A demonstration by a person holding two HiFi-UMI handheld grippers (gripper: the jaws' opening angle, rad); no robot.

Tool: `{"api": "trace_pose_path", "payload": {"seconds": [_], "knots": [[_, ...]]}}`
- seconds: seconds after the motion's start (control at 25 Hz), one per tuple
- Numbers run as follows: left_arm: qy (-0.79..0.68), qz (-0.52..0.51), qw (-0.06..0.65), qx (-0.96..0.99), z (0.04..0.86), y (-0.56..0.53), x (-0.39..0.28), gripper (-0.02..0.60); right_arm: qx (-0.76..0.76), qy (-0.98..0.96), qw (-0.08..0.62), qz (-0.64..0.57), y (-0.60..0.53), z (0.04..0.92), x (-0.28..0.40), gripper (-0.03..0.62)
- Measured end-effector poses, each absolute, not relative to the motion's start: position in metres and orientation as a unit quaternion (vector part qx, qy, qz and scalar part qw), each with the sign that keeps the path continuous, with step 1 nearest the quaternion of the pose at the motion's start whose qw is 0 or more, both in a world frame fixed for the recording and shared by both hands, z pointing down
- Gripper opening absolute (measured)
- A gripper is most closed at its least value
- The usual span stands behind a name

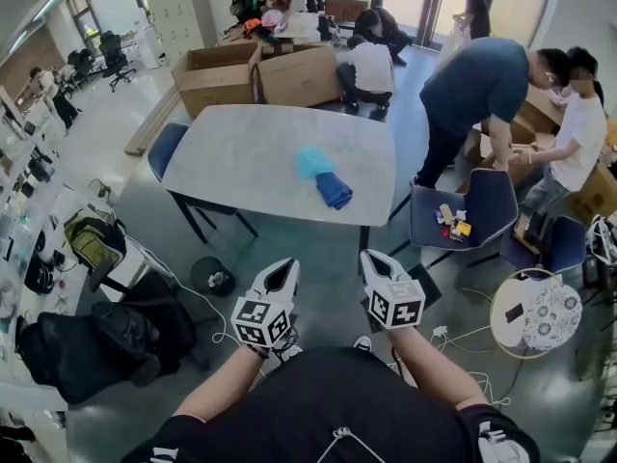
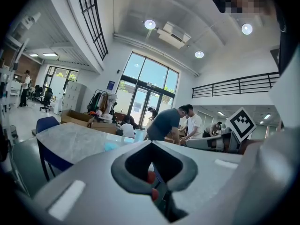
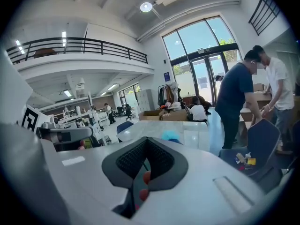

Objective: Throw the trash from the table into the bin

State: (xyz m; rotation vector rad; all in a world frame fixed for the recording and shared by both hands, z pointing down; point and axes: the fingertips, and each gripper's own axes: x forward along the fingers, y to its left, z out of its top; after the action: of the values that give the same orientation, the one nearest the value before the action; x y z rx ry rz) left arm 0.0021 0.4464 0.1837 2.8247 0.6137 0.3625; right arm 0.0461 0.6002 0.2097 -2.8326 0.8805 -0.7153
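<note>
Low on the left, a small dark round bin (image 1: 212,277) (that is my reading of it) stands on the floor just off the worktop's (image 1: 241,148) near edge. The left claw (image 1: 286,264) is closed on nothing and hangs short of the worktop. Straight ahead, between the lines of the two claws, lies the trash: a light blue piece (image 1: 312,162) touching a dark blue piece (image 1: 335,190), the pair running from far-left to near-right. The right claw (image 1: 372,256) is likewise closed and empty. Neither is clearly nearer; the left has the bin on its side.
</note>
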Motion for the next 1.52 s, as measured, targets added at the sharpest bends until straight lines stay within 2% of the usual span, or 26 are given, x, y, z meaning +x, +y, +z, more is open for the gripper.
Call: {"api": "trace_pose_path", "payload": {"seconds": [1.04, 1.52], "knots": [[0.217, 0.121, 0.139, 0.959, 0.197, 0.336, -0.003, 0.0, -0.923, 0.292, 0.052, -0.243, 0.496, 0.213, 0.037, 0.029], [0.209, 0.13, 0.151, 0.957, 0.214, 0.332, 0.051, 0.0, -0.92, 0.298, 0.058, -0.249, 0.497, 0.227, 0.089, 0.029]]}}
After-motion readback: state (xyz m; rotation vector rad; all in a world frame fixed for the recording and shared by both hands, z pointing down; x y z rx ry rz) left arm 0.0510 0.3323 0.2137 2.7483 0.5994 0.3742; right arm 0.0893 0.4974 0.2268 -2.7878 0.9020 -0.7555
